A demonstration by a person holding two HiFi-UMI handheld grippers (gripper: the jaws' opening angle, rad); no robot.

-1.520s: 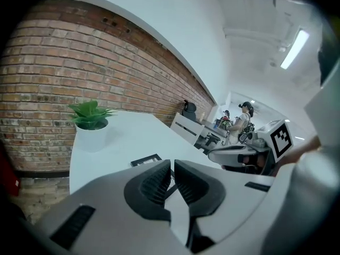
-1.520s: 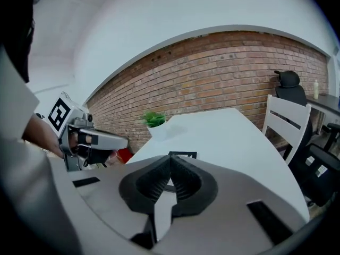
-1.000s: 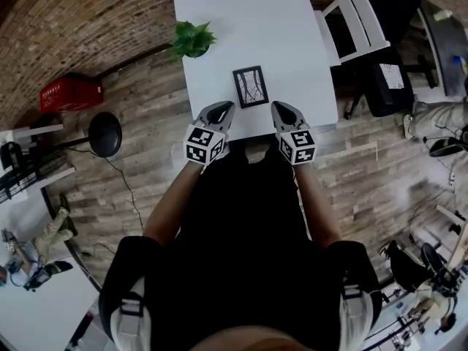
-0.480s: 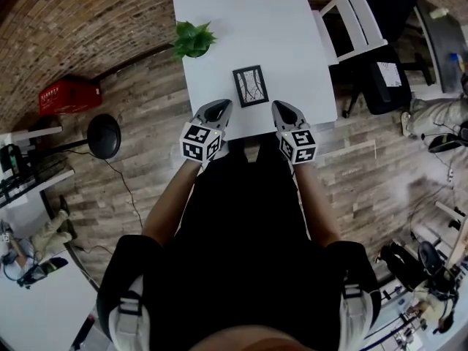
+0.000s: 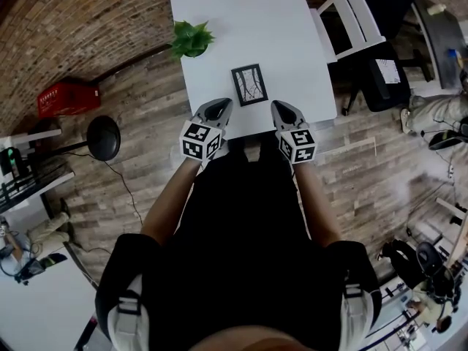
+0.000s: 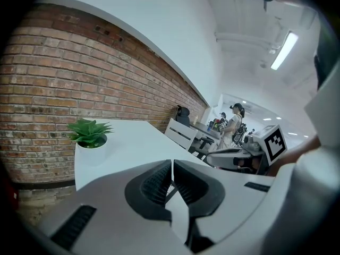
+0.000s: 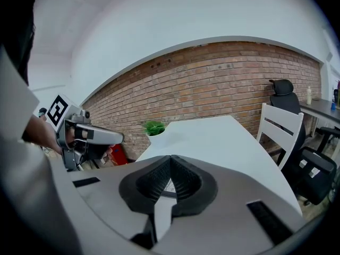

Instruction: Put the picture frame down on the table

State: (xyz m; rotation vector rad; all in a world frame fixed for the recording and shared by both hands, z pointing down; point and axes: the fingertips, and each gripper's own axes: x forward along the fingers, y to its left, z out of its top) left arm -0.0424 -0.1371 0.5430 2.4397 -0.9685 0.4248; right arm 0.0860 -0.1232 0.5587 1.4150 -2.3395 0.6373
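Picture frame (image 5: 249, 85) looks flat on table (image 5: 241, 20); left gripper (image 5: 222, 106) and right gripper (image 5: 278, 107) pressed together, empty, just short of it; avoid nudging it

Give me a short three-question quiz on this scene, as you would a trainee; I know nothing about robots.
1. True or false: the black rectangular picture frame rests on the white rectangular table, held by neither the left hand-held gripper nor the right hand-held gripper.
2. Which of these stands near the table's left edge in the head view? A) a small green plant in a white pot; B) a red crate; C) a white chair.
3. Fill in: the jaws of both hand-held grippers are ____.
Key: 1 true; 2 A; 3 shut.
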